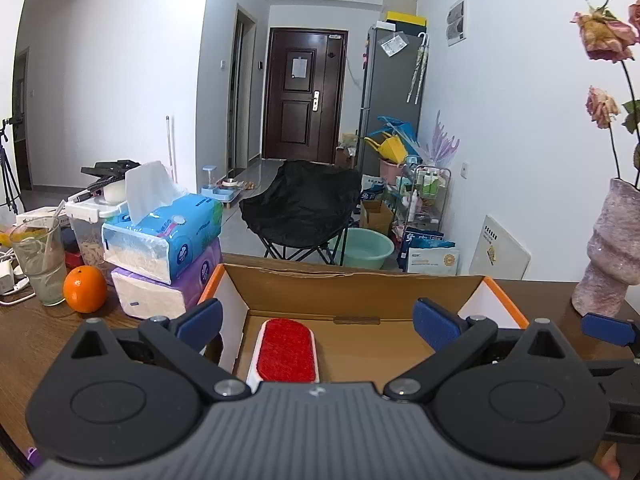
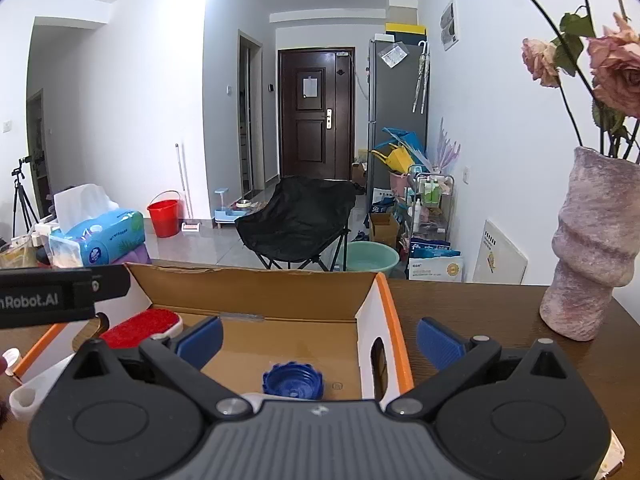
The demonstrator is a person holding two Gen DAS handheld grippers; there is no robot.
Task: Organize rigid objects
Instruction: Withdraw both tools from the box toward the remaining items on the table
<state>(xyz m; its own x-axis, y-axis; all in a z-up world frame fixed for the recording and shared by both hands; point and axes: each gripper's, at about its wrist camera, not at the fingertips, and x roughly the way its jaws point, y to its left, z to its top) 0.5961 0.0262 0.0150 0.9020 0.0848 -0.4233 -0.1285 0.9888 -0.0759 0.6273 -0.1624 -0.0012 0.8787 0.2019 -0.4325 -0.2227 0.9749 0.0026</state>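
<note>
Orange fruit [image 1: 85, 289] sits at the far left of the wooden table [image 1: 60, 332], just beside a drinking glass [image 1: 39, 261] and stacked tissue packs [image 1: 168, 256]. Next comes the open cardboard box [image 1: 352, 292], where a red-faced lint brush [image 1: 286, 350] lies on the floor at its left side. The left gripper [image 1: 318, 326] hovers above the brush, jaws spread wide and empty. Further right in the box lies a blue bottle cap [image 2: 293, 380], under the equally wide-open, empty right gripper [image 2: 320, 340]. A pink vase [image 2: 592, 240] of dried roses stands at the far right.
</note>
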